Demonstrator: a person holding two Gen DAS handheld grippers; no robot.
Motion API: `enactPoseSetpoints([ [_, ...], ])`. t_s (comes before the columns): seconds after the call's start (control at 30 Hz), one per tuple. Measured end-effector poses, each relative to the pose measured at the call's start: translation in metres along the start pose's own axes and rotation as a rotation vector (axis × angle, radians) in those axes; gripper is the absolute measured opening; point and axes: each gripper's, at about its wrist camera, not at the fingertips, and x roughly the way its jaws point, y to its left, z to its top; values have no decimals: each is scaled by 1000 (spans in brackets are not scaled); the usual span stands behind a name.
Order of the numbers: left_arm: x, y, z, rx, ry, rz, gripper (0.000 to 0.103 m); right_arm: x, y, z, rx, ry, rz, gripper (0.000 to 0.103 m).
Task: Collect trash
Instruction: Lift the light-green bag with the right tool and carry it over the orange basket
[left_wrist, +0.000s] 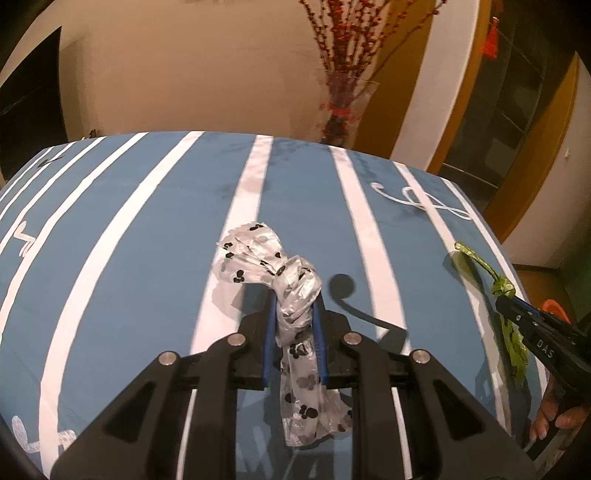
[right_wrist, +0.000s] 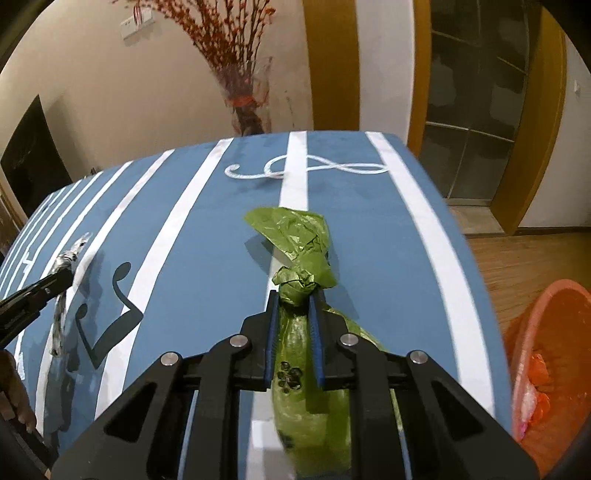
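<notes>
My left gripper (left_wrist: 294, 310) is shut on a knotted white plastic bag with black paw prints (left_wrist: 280, 273), held above the blue and white striped table (left_wrist: 147, 221). My right gripper (right_wrist: 293, 299) is shut on a knotted green plastic bag (right_wrist: 295, 243), also held above the table. The right gripper and green bag also show at the right edge of the left wrist view (left_wrist: 502, 288). The left gripper with the white bag shows at the left of the right wrist view (right_wrist: 68, 260).
An orange bin (right_wrist: 535, 332) lined with an orange bag stands on the wooden floor right of the table. A vase of red branches (right_wrist: 247, 107) stands behind the table's far edge. A glass door (right_wrist: 472, 103) is at the far right.
</notes>
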Motion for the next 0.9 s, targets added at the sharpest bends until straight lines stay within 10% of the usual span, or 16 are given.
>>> enactPoseSetpoints([
  [0.9, -55, -126, -15, 196, -41, -163, 19, -103, -77, -28, 131, -188, -57, 15],
])
